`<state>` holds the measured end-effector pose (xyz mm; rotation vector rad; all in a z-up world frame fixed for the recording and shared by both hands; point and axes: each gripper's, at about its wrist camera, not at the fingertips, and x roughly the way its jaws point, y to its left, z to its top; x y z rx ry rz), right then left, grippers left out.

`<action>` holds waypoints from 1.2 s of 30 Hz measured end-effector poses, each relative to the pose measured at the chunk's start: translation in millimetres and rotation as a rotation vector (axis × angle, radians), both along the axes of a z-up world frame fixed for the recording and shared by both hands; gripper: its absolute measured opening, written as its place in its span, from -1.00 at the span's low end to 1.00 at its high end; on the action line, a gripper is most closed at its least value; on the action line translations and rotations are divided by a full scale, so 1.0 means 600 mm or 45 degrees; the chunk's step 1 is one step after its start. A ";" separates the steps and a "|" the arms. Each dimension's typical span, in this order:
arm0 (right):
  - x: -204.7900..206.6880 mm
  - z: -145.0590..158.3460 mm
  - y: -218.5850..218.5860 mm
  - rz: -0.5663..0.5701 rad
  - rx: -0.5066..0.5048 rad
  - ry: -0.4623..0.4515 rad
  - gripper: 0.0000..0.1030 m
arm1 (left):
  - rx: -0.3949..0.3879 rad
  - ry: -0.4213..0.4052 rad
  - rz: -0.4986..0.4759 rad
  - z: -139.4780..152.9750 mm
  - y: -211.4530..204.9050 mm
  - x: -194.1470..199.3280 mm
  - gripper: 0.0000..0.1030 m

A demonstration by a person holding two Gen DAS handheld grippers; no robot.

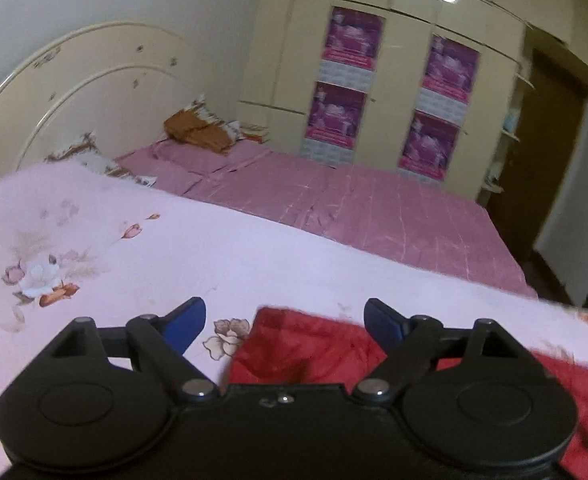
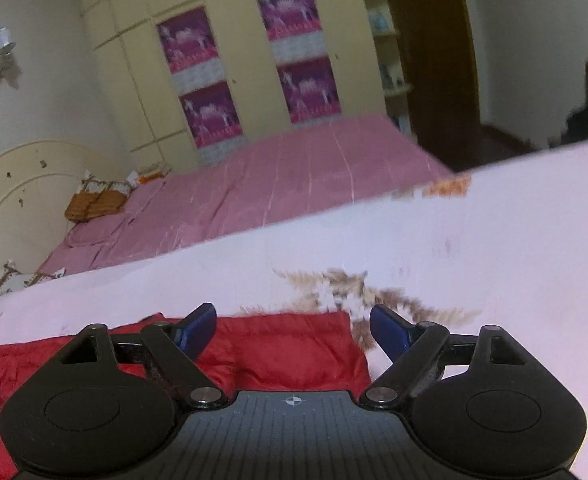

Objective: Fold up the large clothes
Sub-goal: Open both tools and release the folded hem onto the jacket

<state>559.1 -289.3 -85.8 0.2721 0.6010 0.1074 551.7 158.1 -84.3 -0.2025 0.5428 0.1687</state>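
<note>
Pink bedding fills the far part of both wrist views: a wide bed [image 1: 374, 204] with a creased pink sheet, a curved cream headboard [image 1: 73, 92] at its far end, and a cream wardrobe [image 1: 398, 80] behind it carrying four purple posters [image 1: 354, 38]. Near the headboard I see a brown folded cloth [image 1: 197, 130] lying by patterned pillows. Closer to me lies a pale pink floral sheet [image 1: 173, 248], spread flat as my working surface. On it rests the red garment [image 1: 314, 350], padded-looking and wrinkled, directly under both tools. My left gripper [image 1: 285, 320] hangs above it with its blue-tipped fingers [image 1: 187, 320] spread wide, nothing between them; the garment's upper left corner sits in the gap, and the cloth runs off to the right beneath the tool. My right gripper [image 2: 292, 326] is likewise spread wide and grips nothing, with the red garment [image 2: 294, 348] showing between its fingers [image 2: 390, 334]; from this side the garment's top edge runs straight and its right edge ends just inside the right finger. I cannot tell whether either tool touches the fabric. A dark wooden door [image 2: 430, 52] stands beyond the bed.
</note>
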 end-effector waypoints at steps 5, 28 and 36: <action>-0.020 -0.012 0.072 0.169 -0.119 0.012 0.24 | 0.168 0.107 -0.207 -0.034 -0.077 -0.013 0.42; 0.078 -0.137 0.129 0.101 -0.241 0.169 0.18 | 0.064 0.210 -0.068 -0.130 -0.065 0.022 0.46; -0.020 -0.060 0.127 0.175 -0.179 0.086 0.18 | 0.054 0.145 -0.104 -0.075 -0.075 -0.046 0.51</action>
